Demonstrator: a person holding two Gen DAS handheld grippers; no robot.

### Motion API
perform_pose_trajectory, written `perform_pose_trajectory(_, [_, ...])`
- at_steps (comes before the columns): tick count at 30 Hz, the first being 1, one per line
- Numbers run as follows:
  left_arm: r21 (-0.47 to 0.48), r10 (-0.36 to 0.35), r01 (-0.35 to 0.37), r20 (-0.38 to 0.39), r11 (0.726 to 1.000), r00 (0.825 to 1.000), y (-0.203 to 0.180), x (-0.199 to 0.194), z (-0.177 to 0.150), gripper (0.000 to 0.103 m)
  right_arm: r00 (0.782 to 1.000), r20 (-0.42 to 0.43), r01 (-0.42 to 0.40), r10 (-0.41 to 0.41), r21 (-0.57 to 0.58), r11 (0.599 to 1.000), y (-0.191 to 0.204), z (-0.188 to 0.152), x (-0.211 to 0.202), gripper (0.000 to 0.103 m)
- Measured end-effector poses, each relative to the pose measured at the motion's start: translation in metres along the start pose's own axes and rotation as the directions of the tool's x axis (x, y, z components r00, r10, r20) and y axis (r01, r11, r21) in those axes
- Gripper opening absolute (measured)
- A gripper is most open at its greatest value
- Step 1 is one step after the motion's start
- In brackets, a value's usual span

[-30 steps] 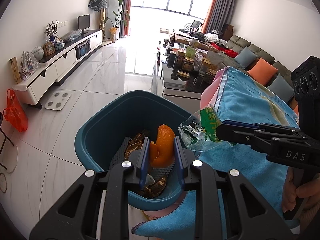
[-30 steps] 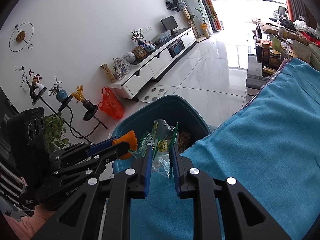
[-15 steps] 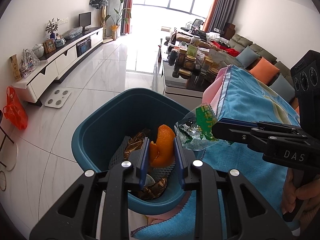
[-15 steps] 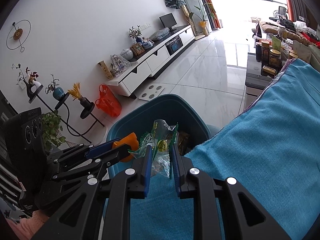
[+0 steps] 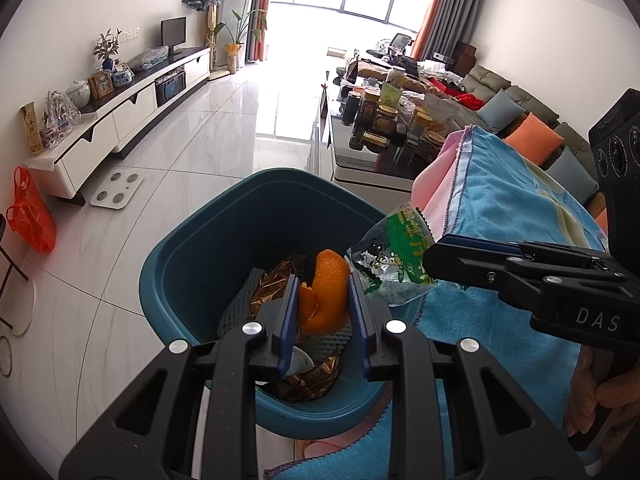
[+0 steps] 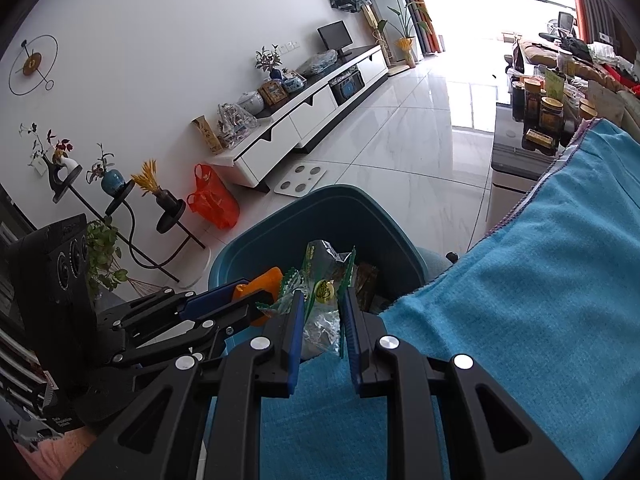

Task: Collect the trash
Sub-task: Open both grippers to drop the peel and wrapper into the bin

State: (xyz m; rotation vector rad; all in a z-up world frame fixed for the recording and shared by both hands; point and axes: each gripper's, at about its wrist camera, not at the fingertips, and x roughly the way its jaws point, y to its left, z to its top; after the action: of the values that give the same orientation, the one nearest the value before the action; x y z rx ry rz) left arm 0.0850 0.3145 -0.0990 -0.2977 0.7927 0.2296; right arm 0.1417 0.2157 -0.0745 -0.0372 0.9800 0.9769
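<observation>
Here, over the bin: we hold two pieces of trash above the teal bin [image 5: 180, 264], which stands on the floor beside the blue-towelled worktop [image 5: 500, 216].
Left hand-held gripper [image 5: 322, 312]: narrowed onto the orange peel [image 5: 326, 288] — the peel stands upright between the blue pads, long axis vertical, directly above the bin's open mouth.
Right hand-held gripper [image 6: 322, 324]: clamped on the crinkled green-and-clear snack wrapper [image 6: 324, 280], which sticks up past the fingertips.
Wrapper's place: in the left view the wrapper [image 5: 394, 264] hangs at the bin's right rim, partly over the towel edge rather than fully over the opening.
Already inside: gold foil wrappers [image 5: 276, 284] lie on the bin's bottom.
Key relation: the bin lies straight below the left hand-held gripper and slightly left and forward of the right one — so we judge the left hand the nearer to a clean drop.
Next move, as we read it: release the peel where it hangs; carry the wrapper a little further over the rim before letting go, or it may land on the towel.
</observation>
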Motion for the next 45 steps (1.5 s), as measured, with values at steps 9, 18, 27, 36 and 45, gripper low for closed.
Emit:
perform_pose_trajectory(9, [-0.006,0.012,-0.012,-0.013,1.0,1.0,-0.003,0.016,0.005,0.025,1.0,-0.011,0.008,-0.008,0.006,1.0,-0.002,0.002,0.005,0.018])
perform_pose_trajectory(18, [-0.021,0.009,-0.01,-0.046,1.0,0.999,-0.001,0.037,0.009,0.025,1.0,-0.03,0.005,-0.004,0.031,1.0,-0.007,0.006,0.012,0.018])
perform_pose_trajectory(27, [-0.036,0.007,-0.01,-0.08,0.999,0.997,0.001,0.06,0.007,0.035,1.0,-0.026,-0.013,0.015,0.072,0.997,-0.011,0.007,0.013,0.02])
perform_pose_trajectory(36, [-0.035,0.032,-0.034,-0.043,0.999,0.999,0.004,0.053,0.005,0.05,1.0,0.006,-0.021,0.021,0.08,0.997,-0.016,0.004,0.001,0.025])
perform_pose_trajectory(45, [-0.007,0.029,-0.028,0.113,1.0,0.993,-0.002,-0.005,-0.005,0.085,0.99,0.135,0.045,-0.047,0.022,0.999,-0.014,-0.024,-0.055,0.053])
